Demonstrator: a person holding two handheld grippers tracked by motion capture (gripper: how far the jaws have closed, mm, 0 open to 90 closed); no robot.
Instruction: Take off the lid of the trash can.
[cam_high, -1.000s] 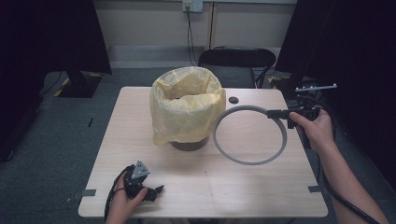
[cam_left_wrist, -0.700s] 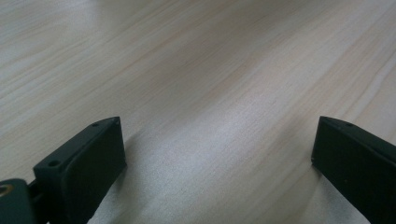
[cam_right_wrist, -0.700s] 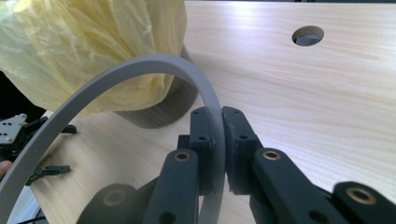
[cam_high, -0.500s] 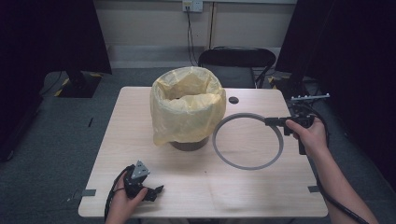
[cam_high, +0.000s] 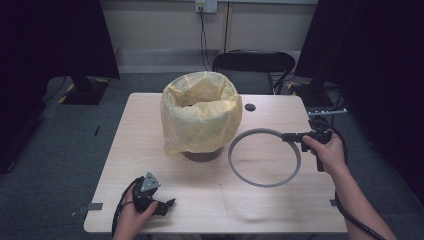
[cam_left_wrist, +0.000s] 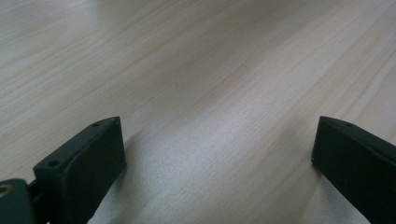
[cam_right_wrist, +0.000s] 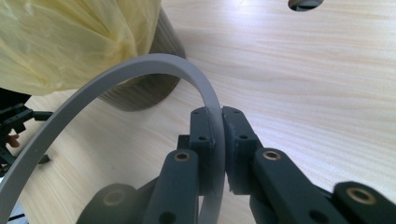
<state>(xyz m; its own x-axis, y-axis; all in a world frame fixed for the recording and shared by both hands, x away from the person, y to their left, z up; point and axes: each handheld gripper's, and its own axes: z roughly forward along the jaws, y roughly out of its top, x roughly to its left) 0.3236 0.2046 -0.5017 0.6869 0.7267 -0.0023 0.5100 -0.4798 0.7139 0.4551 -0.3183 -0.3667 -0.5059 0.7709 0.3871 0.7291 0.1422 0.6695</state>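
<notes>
In the right gripper view the two black jaws of the right gripper (cam_right_wrist: 215, 135) are pressing flat against either side of a thin grey plastic ring (cam_right_wrist: 116, 81), pinching its band between the pads. From that grip the ring is curving away and round towards a dark round bin (cam_right_wrist: 144, 88) lined with a crinkled yellow plastic bag (cam_right_wrist: 70, 37). In the high view the right gripper (cam_high: 290, 136) is gripping the ring (cam_high: 264, 184) at its right-hand edge, and the ring is lying roughly level, at or just over the pale wooden table (cam_high: 280, 210), just to the right of the bin; whether it is touching the board I cannot tell. The bag (cam_high: 200, 117) is draping over the bin's rim and most of the way down its sides, with the dark base (cam_high: 202, 156) showing beneath. The bin is standing near the middle of the table, towards its far edge. A small dark round hole (cam_high: 250, 107) is sitting in the tabletop behind the ring. In the left gripper view the jaws of the left gripper (cam_left_wrist: 217, 149) are standing wide apart with only bare wood between them. In the high view that left gripper (cam_high: 165, 205) is resting on the table's near left part, held by the person's left hand (cam_high: 131, 215), well apart from the ring and the bin.
</notes>
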